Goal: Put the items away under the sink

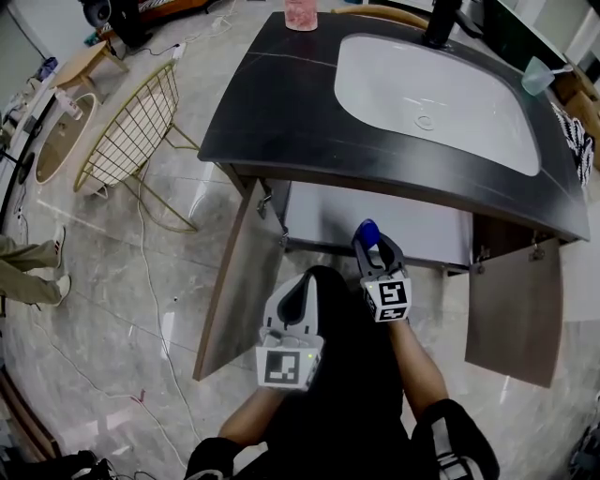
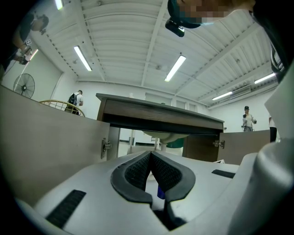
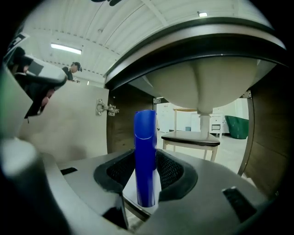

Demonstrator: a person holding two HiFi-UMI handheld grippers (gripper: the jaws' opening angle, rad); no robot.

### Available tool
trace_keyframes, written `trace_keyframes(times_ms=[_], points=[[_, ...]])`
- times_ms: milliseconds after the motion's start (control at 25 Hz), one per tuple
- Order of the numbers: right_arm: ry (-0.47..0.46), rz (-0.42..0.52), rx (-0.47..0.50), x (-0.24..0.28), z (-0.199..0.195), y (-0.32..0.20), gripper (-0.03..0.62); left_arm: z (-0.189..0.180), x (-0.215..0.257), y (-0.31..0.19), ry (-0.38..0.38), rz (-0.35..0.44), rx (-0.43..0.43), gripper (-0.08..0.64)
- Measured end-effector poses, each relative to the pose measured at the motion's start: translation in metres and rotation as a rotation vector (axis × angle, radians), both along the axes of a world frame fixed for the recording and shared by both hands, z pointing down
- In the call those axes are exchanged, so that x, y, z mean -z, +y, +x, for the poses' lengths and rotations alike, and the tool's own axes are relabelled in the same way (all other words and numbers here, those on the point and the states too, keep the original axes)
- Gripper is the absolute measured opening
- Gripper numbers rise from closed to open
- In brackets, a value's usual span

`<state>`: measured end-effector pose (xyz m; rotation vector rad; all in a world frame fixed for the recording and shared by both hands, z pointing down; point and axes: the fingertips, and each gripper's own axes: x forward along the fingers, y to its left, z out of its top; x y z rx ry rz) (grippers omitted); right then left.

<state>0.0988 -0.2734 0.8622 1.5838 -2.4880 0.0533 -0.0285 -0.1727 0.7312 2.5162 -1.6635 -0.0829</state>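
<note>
Right gripper [image 3: 147, 161] clamped on an upright blue bottle [image 3: 145, 151], long axis vertical, at the mouth of the open cabinet [image 1: 328, 216] below the sink basin [image 3: 202, 82]; the cabinet interior lies straight ahead. Left gripper [image 2: 150, 156], jaws together and empty, sits farther back from the cabinet.

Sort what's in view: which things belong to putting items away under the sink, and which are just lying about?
Job in hand:
- blue bottle, upright in the right claw
- open cabinet under the sink

Lying about:
- pink cup on the countertop
- pale green cup
- wire chair
- floor cables
</note>
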Motion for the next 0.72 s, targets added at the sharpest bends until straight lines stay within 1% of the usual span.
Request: trace_keyframes(times_ms=[120,280,560,720], points=[[0.013,-0.015,-0.004,-0.020,-0.002,-0.012,0.145,-0.001,0.000,-0.001,0.009,0.003,-0.004,0.015],[0.003,-0.040,-0.003,-0.039,-0.006,-0.027,0.144,-0.004,0.000,0.000,0.013,0.004,-0.001,0.015],[-0.028,-0.069,-0.017,-0.054,-0.014,-0.047,0.144,-0.011,-0.001,0.001,0.012,0.010,0.008,0.015],[-0.017,-0.075,-0.016,-0.062,-0.017,-0.061,0.144,-0.011,0.000,0.000,0.016,0.016,0.009,0.015]])
